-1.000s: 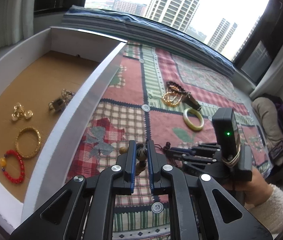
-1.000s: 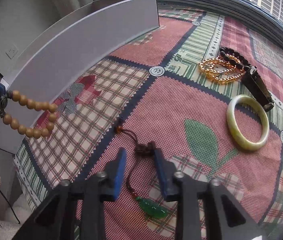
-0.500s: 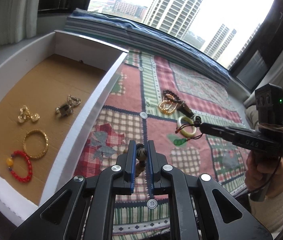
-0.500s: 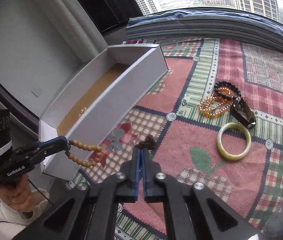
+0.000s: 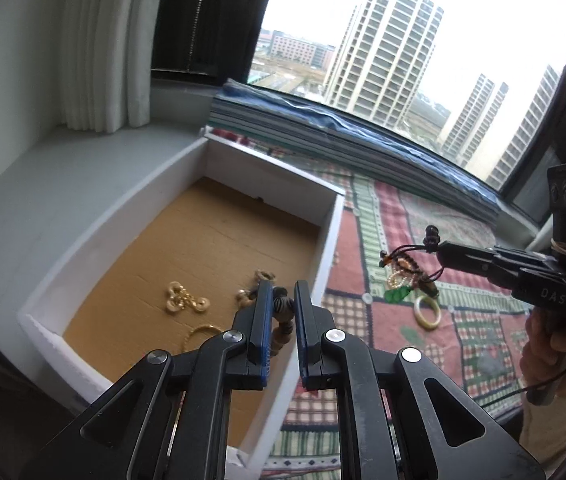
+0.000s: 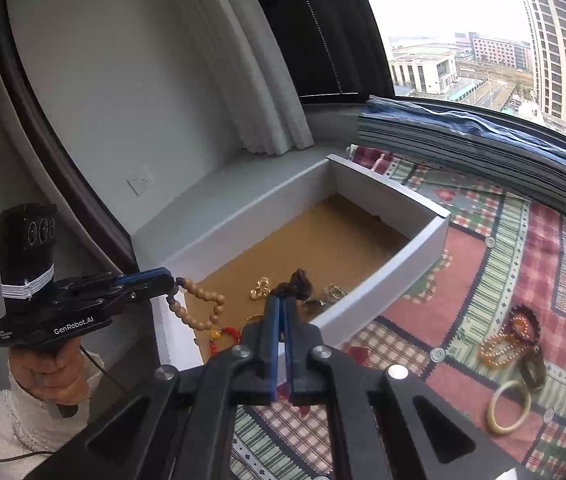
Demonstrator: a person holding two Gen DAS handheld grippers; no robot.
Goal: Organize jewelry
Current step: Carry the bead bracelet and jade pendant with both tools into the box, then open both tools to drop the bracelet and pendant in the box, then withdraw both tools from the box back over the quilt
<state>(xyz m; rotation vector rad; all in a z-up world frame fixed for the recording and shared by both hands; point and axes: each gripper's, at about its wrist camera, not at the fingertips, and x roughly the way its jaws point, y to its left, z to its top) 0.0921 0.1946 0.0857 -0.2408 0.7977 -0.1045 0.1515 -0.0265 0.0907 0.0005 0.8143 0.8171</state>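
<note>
My left gripper (image 5: 283, 300) is shut on a wooden bead bracelet (image 6: 199, 308), held in the air over the near end of the white tray (image 5: 331, 248). It also shows in the right wrist view (image 6: 171, 282). My right gripper (image 6: 283, 312) is shut on the dark cord of a green pendant necklace (image 5: 397, 294), which dangles above the patchwork cloth, right of the tray. In the left wrist view the right gripper (image 5: 443, 248) is beside the tray's right wall. Several gold pieces (image 5: 185, 300) and a red bead bracelet (image 6: 223, 336) lie in the tray.
On the patchwork cloth (image 6: 483, 264) to the right lie a pale jade bangle (image 6: 509, 406), an amber bead bracelet (image 6: 499, 348), a dark bead bracelet (image 6: 527, 320) and a dark clip. A stack of folded mats (image 6: 463, 136) runs along the window sill behind.
Both grippers rose and swung left toward the tray. The right gripper closed on the necklace cord and lifted it off the cloth. The left gripper kept hold of the wooden beads.
</note>
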